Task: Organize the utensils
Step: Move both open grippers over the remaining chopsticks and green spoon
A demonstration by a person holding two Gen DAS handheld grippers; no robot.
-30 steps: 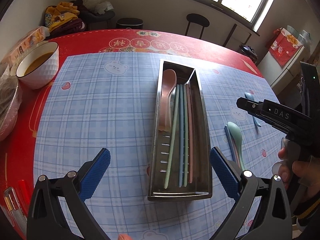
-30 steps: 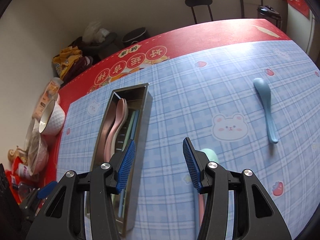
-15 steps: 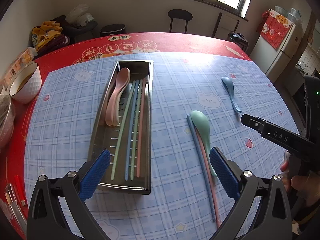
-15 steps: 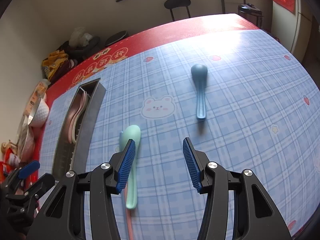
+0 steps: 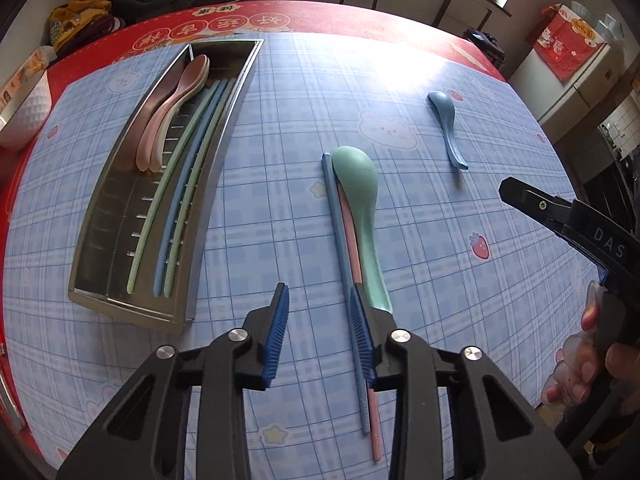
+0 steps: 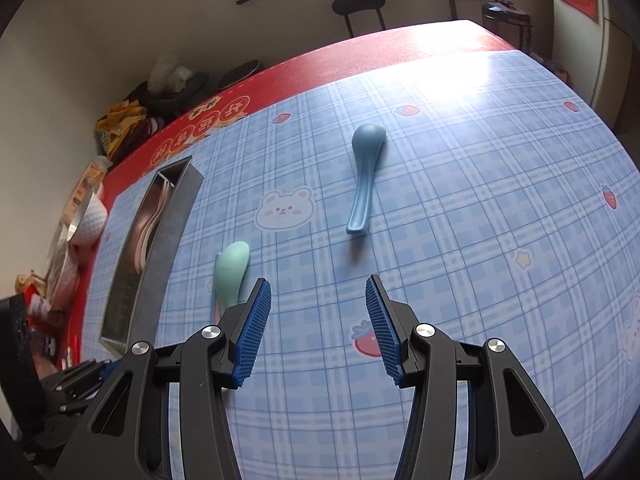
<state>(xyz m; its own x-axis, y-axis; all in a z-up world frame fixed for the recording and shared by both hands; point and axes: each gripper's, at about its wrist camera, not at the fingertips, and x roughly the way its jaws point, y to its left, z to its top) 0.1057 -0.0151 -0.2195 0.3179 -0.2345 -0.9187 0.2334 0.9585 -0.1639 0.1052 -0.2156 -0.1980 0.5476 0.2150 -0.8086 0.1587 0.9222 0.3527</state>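
A red table [image 5: 360, 20] wears a blue checked cloth [image 5: 280, 208] with bears on it; a metal tray [image 5: 120, 208] lies on the cloth with pink spoons [image 5: 168, 120] and chopsticks inside; the left gripper [image 5: 320, 332] is closing with nothing between its jaws, just beside a green spoon [image 5: 360, 200]; the right gripper [image 6: 318, 328] hangs half open and empty, near a blue spoon [image 6: 364, 176].
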